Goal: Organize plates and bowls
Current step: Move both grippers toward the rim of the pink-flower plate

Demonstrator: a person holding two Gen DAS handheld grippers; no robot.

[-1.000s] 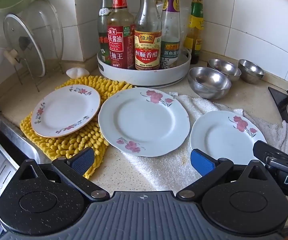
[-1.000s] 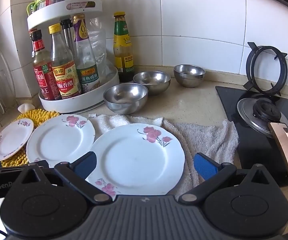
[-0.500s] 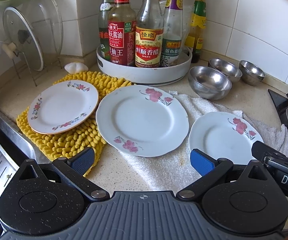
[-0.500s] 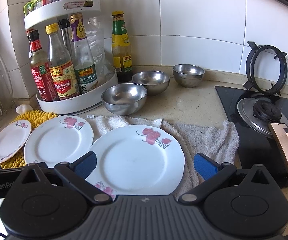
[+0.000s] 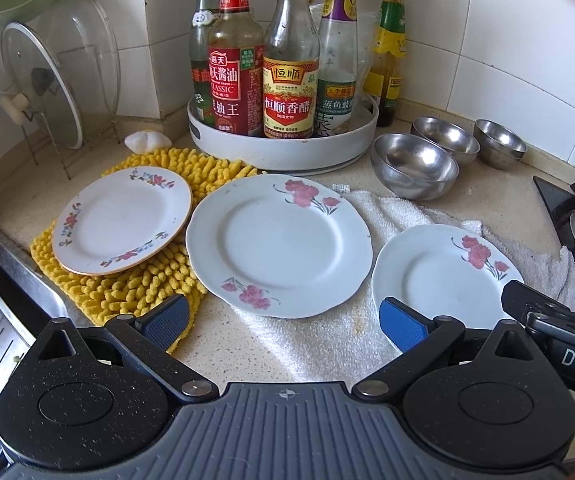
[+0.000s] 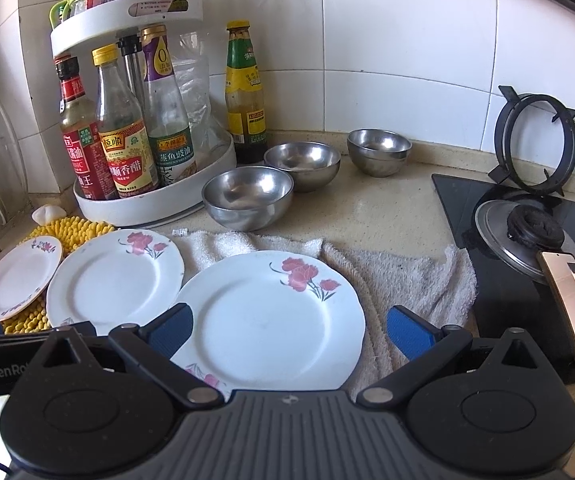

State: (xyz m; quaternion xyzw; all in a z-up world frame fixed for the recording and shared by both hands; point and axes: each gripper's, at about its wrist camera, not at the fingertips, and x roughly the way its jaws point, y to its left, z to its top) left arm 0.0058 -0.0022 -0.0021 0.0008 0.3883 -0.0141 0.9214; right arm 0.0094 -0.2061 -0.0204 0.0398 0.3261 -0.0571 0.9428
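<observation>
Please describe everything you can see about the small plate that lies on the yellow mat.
The small plate is round and white, glazed like ceramic, with sprays of small red and blue flowers around its rim and a thin tan edge. It is empty and looks clean. It lies face up, slightly tilted, on the fluffy yellow mat, at the left end of the row of plates, beside the bigger plate; whether their rims touch cannot be told. No claw touches it.

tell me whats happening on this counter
A person holds two grippers over the dishes; nothing is picked up yet. The left gripper hangs open before the big plate, the right gripper open over the plate on the towel. A small plate and three steel bowls lie unstacked.
</observation>
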